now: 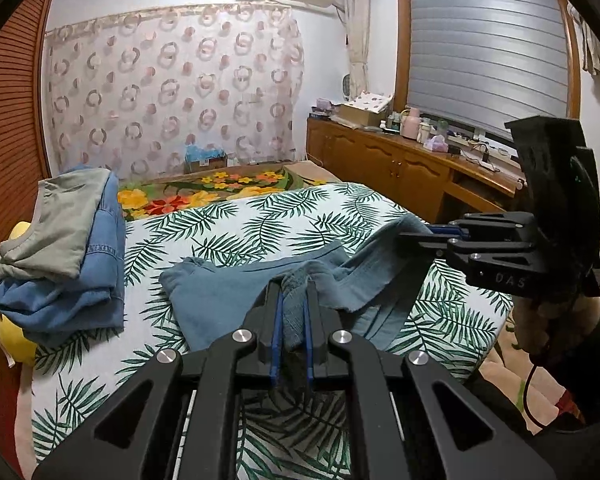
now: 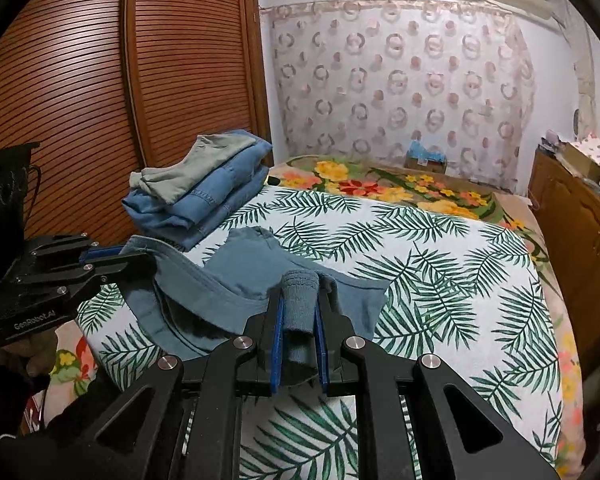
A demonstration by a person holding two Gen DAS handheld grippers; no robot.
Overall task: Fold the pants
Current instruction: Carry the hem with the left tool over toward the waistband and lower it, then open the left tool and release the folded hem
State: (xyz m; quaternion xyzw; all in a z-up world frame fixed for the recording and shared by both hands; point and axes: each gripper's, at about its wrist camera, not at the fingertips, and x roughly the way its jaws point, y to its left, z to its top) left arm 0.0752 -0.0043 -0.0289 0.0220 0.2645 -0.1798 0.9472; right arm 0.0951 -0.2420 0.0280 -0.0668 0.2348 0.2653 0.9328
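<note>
Left wrist view: the left gripper (image 1: 293,286) pinches a bunched fold of the blue-grey pants (image 1: 228,300) between its blue-padded fingers (image 1: 277,320), which stand close together with the cloth squeezed upright between them. The pants lie across the near part of the bed (image 1: 260,216), on the palm-leaf sheet, one part spread flat toward the left and the rest rising in a ridge toward the right edge of the bed. There the right gripper (image 1: 410,237) comes in from the right side, held by a hand (image 1: 540,320), and its fingers grip the lifted edge of the same pants. A stack of folded clothes (image 1: 64,248), grey on top of blue denim, sits at the left edge of the bed beside the slatted wooden wardrobe (image 1: 8,120). A flowered blanket (image 1: 204,192) covers the far end of the bed.

Right wrist view: the right gripper (image 2: 299,290) holds a rolled band of the pants (image 2: 256,280) between its blue pads (image 2: 277,344), fingers narrowly apart with the cloth filling the gap. The pants hang in a loose hump between the two grippers near the bed's (image 2: 440,248) near left corner. The left gripper (image 2: 138,258) enters from the left edge of the picture, closed on the pants' other end. The folded stack (image 2: 204,188) lies beyond it, near the wardrobe (image 2: 140,80).
</note>
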